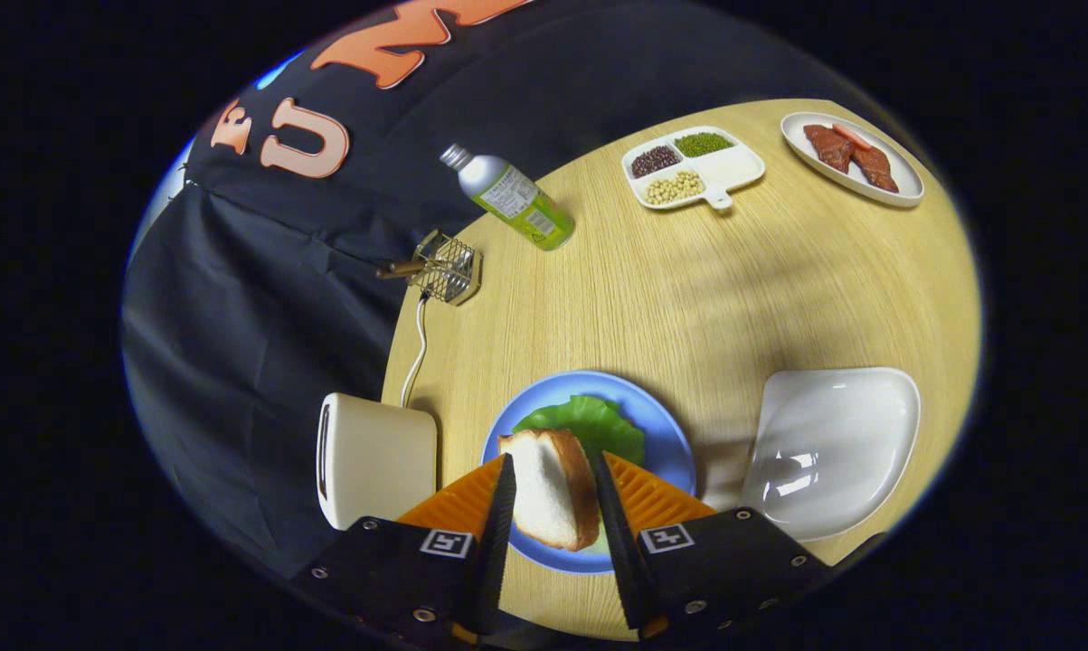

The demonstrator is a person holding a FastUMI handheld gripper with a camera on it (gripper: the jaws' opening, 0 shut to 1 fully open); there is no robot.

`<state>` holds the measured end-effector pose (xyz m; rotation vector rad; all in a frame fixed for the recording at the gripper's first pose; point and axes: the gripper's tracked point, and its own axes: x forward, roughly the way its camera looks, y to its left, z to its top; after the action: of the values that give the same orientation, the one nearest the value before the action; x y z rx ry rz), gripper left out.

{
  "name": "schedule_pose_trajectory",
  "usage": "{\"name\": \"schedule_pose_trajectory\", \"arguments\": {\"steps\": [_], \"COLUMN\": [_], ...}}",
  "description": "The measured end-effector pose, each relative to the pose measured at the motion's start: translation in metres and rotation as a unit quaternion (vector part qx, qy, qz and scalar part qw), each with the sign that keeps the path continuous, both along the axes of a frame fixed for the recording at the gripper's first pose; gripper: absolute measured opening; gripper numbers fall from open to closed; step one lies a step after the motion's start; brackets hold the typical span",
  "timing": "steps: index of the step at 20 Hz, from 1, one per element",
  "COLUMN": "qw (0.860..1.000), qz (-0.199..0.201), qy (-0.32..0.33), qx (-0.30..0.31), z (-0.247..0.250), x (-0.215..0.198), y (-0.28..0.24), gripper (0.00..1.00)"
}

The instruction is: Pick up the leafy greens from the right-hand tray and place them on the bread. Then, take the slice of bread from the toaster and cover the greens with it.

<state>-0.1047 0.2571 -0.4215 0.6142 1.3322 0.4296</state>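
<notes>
Gripper view, near to far. Gripper (551, 493) has its two fingers closed on a slice of bread (548, 488), one finger pressing each broad face, so the slice stands on edge between them with its crust running away from the camera along the finger line. Slice is pinched, not resting flat.

Directly under and just beyond the fingertips: blue plate (670, 443), with the leafy greens (589, 425) already spread on it. Whether a lower slice lies beneath the greens I cannot tell; the held slice and fingers hide that spot.

Key relation: the greens lie straight ahead of and below the held slice, nearly in line with the fingers. The slice's long axis runs fore-and-aft, its faces vertical. My reading is that it needs tipping over flat before release, otherwise it lands on its edge and topples.

Beside the left finger: white toaster (372, 457), slot looking empty, cord trailing off. To the right of the plate: white tray (833, 448), bare now.

Farther out on the wooden table (706, 289): wire basket (449, 267), lying bottle (512, 199), divided dish of beans (693, 167), plate of meat (851, 158).

Judgement: greens step done, covering step in hand.
</notes>
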Motion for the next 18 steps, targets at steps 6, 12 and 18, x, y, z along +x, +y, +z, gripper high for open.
{"name": "schedule_pose_trajectory", "arguments": {"steps": [6,12,18], "qw": [0.993,0.962,0.915], "qz": [0.001,-0.013,-0.071], "qy": [-0.116,-0.265,-0.381], "qx": [-0.018,-0.065,-0.111], "z": [0.060,0.146,0.227], "x": [0.034,0.072,0.107], "y": [-0.033,-0.080,-0.130], "gripper": [0.78,0.96,0.97]}}
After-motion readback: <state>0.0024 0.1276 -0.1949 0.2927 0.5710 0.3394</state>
